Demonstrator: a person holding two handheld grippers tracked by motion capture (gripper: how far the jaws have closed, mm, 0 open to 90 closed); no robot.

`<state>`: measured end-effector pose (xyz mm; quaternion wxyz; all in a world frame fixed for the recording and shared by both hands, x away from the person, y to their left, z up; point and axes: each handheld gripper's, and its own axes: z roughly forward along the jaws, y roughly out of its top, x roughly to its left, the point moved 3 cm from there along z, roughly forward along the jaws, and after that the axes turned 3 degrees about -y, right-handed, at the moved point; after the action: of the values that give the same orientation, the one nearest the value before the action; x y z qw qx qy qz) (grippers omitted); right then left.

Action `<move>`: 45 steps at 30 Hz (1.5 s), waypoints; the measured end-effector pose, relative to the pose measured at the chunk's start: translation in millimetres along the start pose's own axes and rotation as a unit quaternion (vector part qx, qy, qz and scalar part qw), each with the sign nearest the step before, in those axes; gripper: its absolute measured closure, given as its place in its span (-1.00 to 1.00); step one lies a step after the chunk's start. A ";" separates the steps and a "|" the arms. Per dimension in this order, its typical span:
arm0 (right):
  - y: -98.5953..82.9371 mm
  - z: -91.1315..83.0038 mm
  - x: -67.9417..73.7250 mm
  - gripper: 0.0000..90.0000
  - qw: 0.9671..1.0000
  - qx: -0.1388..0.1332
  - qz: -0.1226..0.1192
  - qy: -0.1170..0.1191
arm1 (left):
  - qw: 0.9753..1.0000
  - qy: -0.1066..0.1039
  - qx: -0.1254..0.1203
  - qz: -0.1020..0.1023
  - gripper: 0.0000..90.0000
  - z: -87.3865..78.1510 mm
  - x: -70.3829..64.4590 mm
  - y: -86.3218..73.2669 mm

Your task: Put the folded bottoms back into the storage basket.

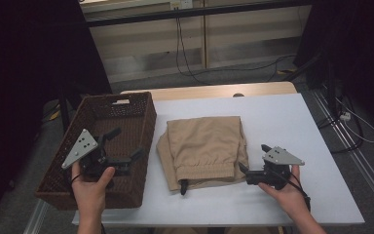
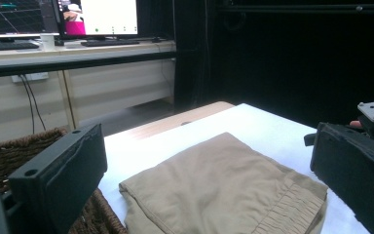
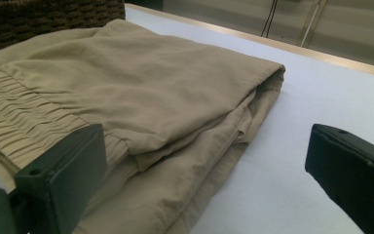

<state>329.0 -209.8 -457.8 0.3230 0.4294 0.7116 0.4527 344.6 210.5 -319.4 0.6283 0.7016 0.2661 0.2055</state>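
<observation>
folded tan trousers (image 1: 204, 148) lie mid-bench, right of the wicker basket (image 1: 141, 105). the left gripper (image 1: 121, 146) hangs over the basket, jaws wide. the right gripper (image 1: 247, 171) sits just right of the trousers, jaws wide, holding nothing.

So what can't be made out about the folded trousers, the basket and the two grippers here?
- Folded tan cotton trousers: the underside is hidden in every view; the near edge is cut off by the frame in the right gripper view.
- Dark brown woven wicker basket: part of its floor is hidden in the high view by the left hand-held gripper.
- Right hand-held gripper: its jaw tips are too dark to separate in the high view.
</observation>
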 end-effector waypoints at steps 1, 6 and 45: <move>0.0 0.0 0.0 -0.97 1.000 0.000 0.000 0.000 | 1.000 -0.001 -0.001 -0.001 -1.00 0.3 -0.3 0.0; 1.8 7.4 0.5 -0.98 1.000 0.013 -0.004 0.000 | 1.000 -0.001 0.002 -0.002 -1.00 1.0 -0.3 -1.2; -4.7 41.6 21.0 -0.96 0.991 0.130 0.020 0.036 | 1.000 0.005 0.009 0.005 -1.00 2.0 -2.5 -4.1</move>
<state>354.0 -176.5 -479.4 0.2296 0.4651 0.7668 0.3782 343.5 207.7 -323.6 0.6198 0.7073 0.2675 0.2097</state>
